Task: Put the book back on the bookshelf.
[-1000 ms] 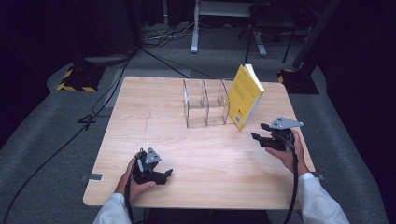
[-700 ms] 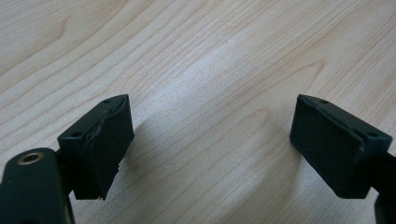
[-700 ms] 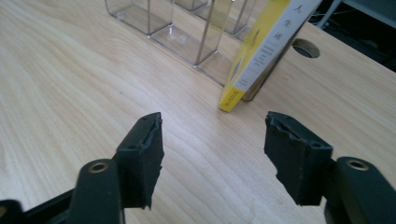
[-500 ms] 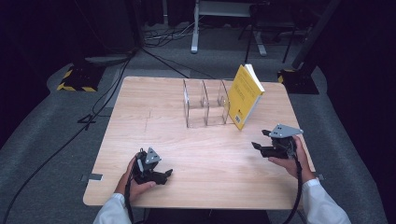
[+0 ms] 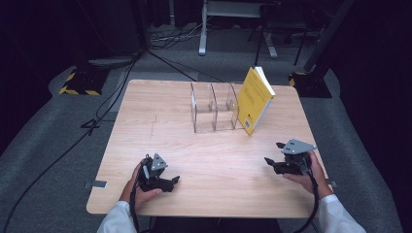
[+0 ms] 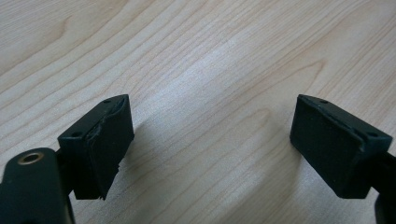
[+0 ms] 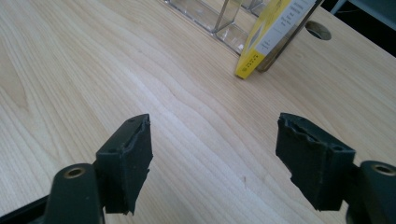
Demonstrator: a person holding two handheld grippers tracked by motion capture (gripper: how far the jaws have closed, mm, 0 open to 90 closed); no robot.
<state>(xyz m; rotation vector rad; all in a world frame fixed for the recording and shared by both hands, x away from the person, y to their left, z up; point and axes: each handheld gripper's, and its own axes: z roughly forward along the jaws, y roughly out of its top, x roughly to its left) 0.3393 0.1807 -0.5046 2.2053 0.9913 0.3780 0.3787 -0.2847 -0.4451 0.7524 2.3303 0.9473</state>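
Between my right gripper's (image 5: pixel 275 160) fingers (image 7: pixel 127 161) there is only bare wood: they are spread wide, having just been opening, and nothing sits in the gap. The left gripper (image 5: pixel 167 181) rests low at the near left of the table (image 5: pixel 160 121), its fingers (image 6: pixel 105 140) likewise spread and empty over the grain.

Beyond the right gripper, well apart from it, the yellow book (image 5: pixel 255 99) stands tilted, its lower corner on the table and its upper part leaning against the right end of the clear acrylic organizer (image 5: pixel 214 109). In the right gripper view the book (image 7: pixel 273 32) shows its bottom edge and back cover, just beside the organizer's (image 7: pixel 210 14) compartments.

My worry is that lean. The book looks to be propped rather than seated in a slot, so I judge a nudge at its lower corner, or a brush against the organizer, could slide the foot outward and drop it flat. The light organizer might also shift if pushed sideways. The cable trailing from the right gripper runs back off the near edge, clear of both.

There is a white panel with small print on the back cover, but it is too small for me to read; I can make out no brand.
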